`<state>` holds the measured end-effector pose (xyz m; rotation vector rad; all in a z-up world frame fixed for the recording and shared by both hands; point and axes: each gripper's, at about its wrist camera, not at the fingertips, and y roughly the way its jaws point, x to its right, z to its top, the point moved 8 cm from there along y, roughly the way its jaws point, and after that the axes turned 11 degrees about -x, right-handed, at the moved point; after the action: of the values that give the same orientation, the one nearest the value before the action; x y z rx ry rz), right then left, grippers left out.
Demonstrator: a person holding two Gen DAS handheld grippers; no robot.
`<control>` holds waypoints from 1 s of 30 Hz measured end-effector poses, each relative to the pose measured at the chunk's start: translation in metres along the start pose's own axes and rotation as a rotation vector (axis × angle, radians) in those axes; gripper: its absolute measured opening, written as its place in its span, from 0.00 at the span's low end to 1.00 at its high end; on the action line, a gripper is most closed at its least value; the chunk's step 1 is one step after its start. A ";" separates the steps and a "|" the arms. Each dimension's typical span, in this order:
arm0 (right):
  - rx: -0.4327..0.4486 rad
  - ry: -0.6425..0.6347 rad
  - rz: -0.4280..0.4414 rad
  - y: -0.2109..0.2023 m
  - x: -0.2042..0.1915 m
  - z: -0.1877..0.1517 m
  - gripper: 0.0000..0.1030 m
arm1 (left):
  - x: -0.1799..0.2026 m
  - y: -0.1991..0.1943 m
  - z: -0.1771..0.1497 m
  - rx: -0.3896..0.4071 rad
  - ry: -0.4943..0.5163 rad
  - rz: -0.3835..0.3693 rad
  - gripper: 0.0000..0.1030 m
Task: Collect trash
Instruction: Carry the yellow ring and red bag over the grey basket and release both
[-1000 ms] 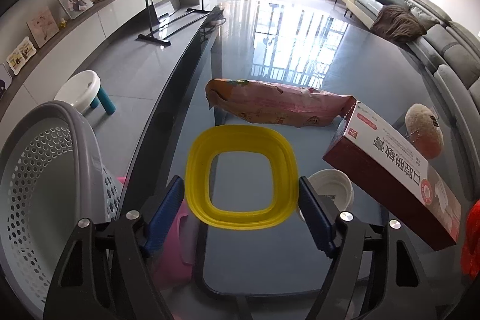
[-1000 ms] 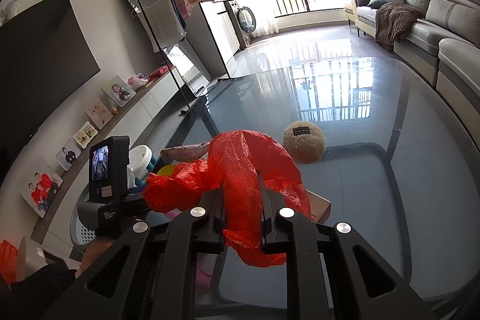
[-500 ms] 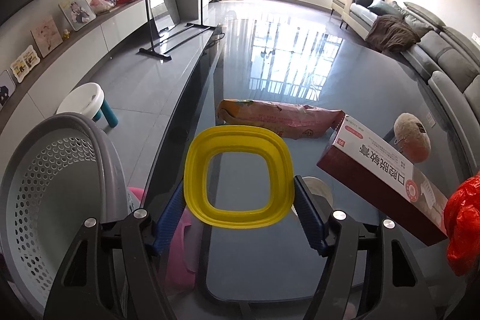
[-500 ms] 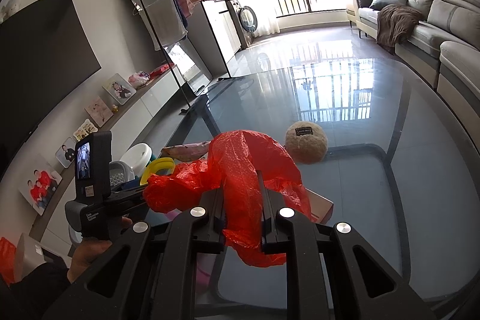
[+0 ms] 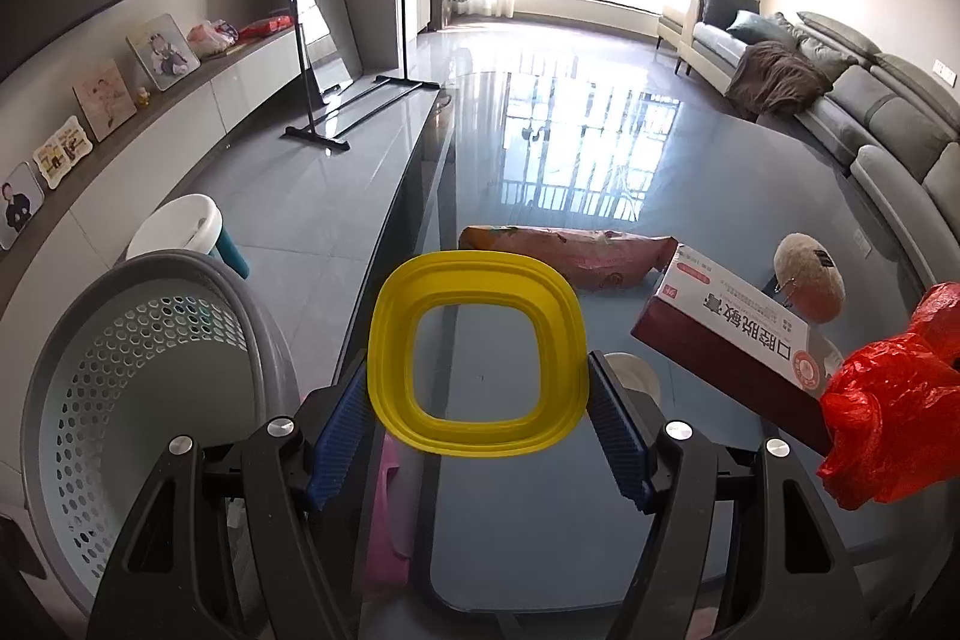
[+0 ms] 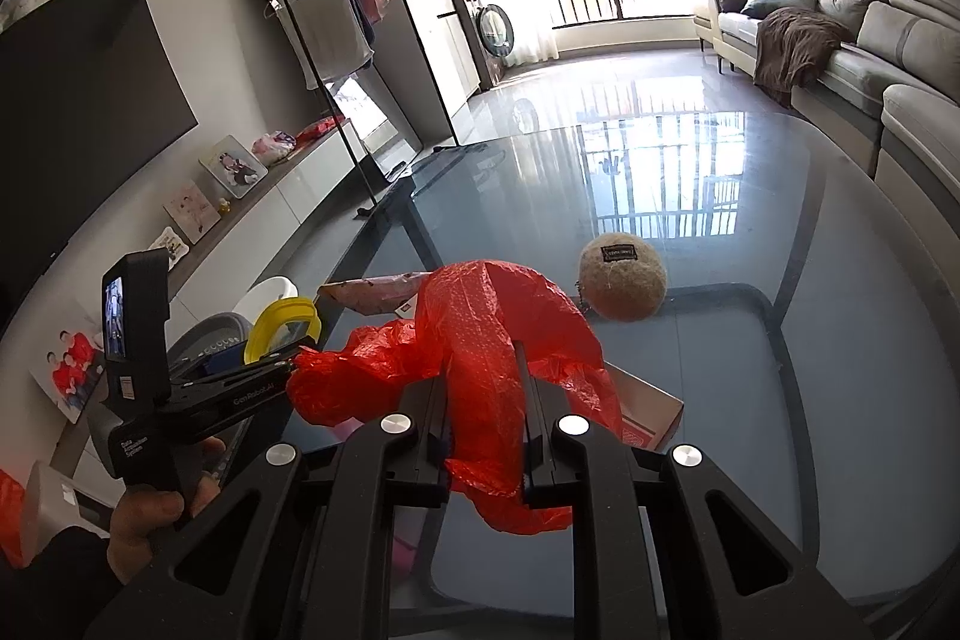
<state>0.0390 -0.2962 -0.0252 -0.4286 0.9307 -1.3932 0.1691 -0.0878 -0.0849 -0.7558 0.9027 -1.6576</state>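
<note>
My left gripper (image 5: 479, 412) is shut on a yellow square plastic ring (image 5: 390, 364), held above the glass table's left edge; it also shows in the right wrist view (image 6: 270, 325). A grey perforated basket (image 5: 120, 400) stands on the floor just left of it. My right gripper (image 6: 483, 412) is shut on a crumpled red plastic bag (image 6: 480, 340), which hangs at the right in the left wrist view (image 5: 888, 412). On the table lie a pink snack bag (image 5: 576, 253), a dark red and white box (image 5: 732, 334) and a white bowl (image 5: 639, 376).
A beige fuzzy ball (image 6: 623, 275) lies on the glass table (image 6: 720, 196). A white stool (image 5: 177, 226) and a pink object (image 5: 384, 514) are on the floor at the table's left. Sofa (image 5: 870, 100) at right, clothes rack (image 5: 312, 40) at back left.
My left gripper has risen and tilted up slightly with the ring. The red bag has moved left, closer to the left gripper, and entered the left wrist view.
</note>
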 end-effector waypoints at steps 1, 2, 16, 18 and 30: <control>-0.002 -0.002 -0.001 0.001 -0.002 0.000 0.15 | -0.001 -0.001 -0.001 0.002 -0.002 0.000 0.66; -0.004 -0.005 -0.001 0.003 -0.004 0.000 0.15 | -0.003 -0.003 -0.002 0.003 -0.004 -0.001 0.66; -0.016 -0.068 0.036 0.026 -0.054 0.003 0.15 | -0.045 -0.033 -0.020 0.054 -0.030 0.063 0.66; -0.020 -0.076 0.050 0.030 -0.066 0.003 0.15 | -0.055 -0.036 -0.021 0.058 -0.046 0.074 0.66; -0.049 -0.143 0.113 0.055 -0.129 0.000 0.15 | -0.116 -0.054 -0.027 0.086 -0.128 0.156 0.66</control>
<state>0.0853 -0.1639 -0.0272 -0.4985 0.8604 -1.2236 0.1482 0.0389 -0.0571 -0.7058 0.7755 -1.4846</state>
